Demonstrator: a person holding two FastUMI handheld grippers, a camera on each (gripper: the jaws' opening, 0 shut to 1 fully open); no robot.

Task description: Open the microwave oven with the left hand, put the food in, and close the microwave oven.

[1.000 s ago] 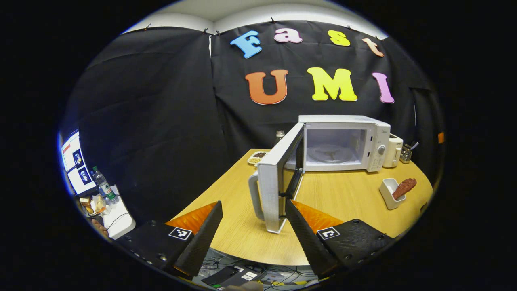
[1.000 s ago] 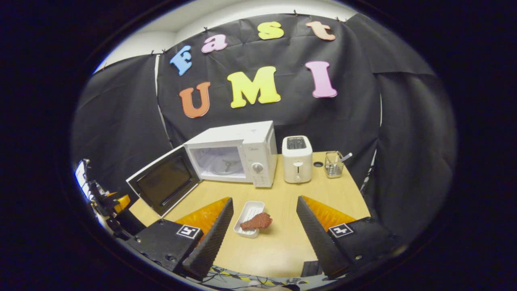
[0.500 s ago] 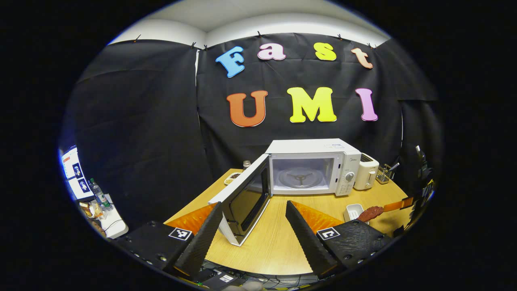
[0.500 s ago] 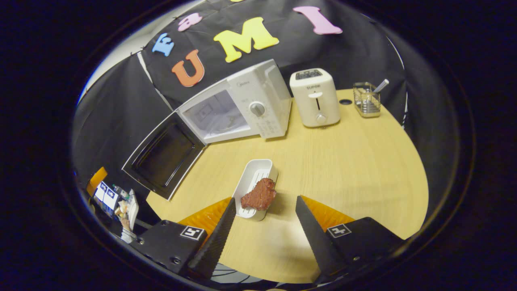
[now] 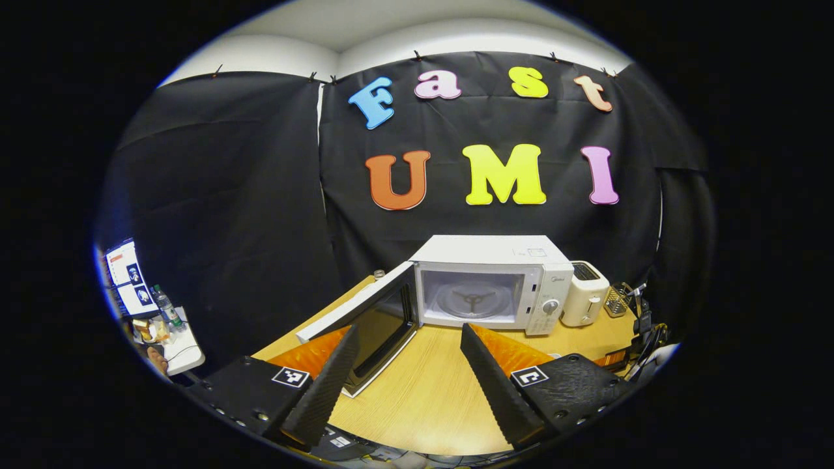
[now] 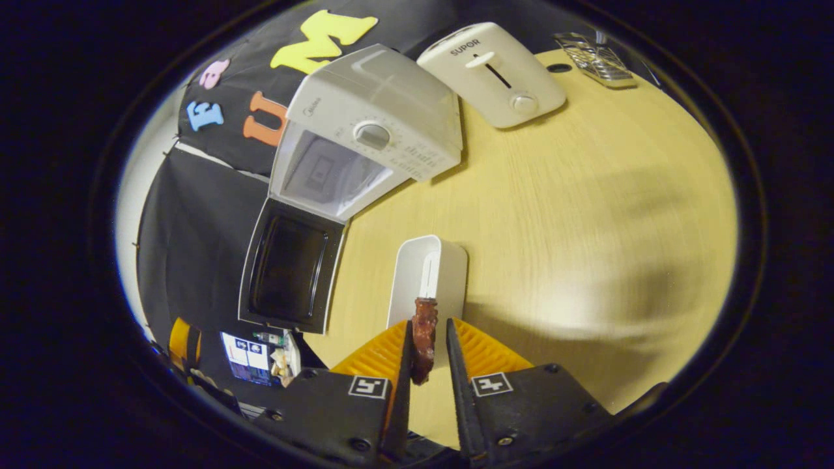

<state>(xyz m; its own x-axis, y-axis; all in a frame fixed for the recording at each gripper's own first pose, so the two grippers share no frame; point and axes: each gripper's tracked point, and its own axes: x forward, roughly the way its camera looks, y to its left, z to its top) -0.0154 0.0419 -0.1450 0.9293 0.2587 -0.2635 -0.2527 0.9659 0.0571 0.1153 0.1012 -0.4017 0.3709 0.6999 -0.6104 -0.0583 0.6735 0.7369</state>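
Food [image 6: 423, 339]: a dark reddish-brown, rough-textured chunk, seen edge-on in right gripper view, pinched between both fingers of the right gripper [image 6: 427, 365], which are closed on it w/ only the food's thickness between them. It sits at the near end of the white tray [image 6: 430, 280], at approx 6 o'clock of that view; whether it's lifted clear of the tray or touching it, can't tell. Microwave [image 5: 485, 286] is white, door [image 5: 365, 319] swung wide open to its left, dark window panel facing up/out, cavity w/ glass turntable [image 5: 470, 298] visible. Left gripper [image 5: 409, 371] fingers are spread wide apart, holding nothing, hovering above the near tabletop [image 5: 423, 397] edge, door's free corner just beyond its left finger. Left gripper view gives the straight-on look into the cavity plus a side table w/ bottle [image 5: 164, 306] at 8 o'clock; right gripper view looks steeply down and gives the tray, the food, the microwave's dial [image 6: 373, 135] and the toaster [image 6: 492, 75] front w/ lever. Toaster stands just beside the microwave's right side; a wire caddy [image 6: 594, 58] is near the far edge at 1 o'clock. Broad bare wood lies at 3 o'clock of the tray in right gripper view, and between tray and microwave front; the open door overhangs the tabletop edge at 9 o'clock.
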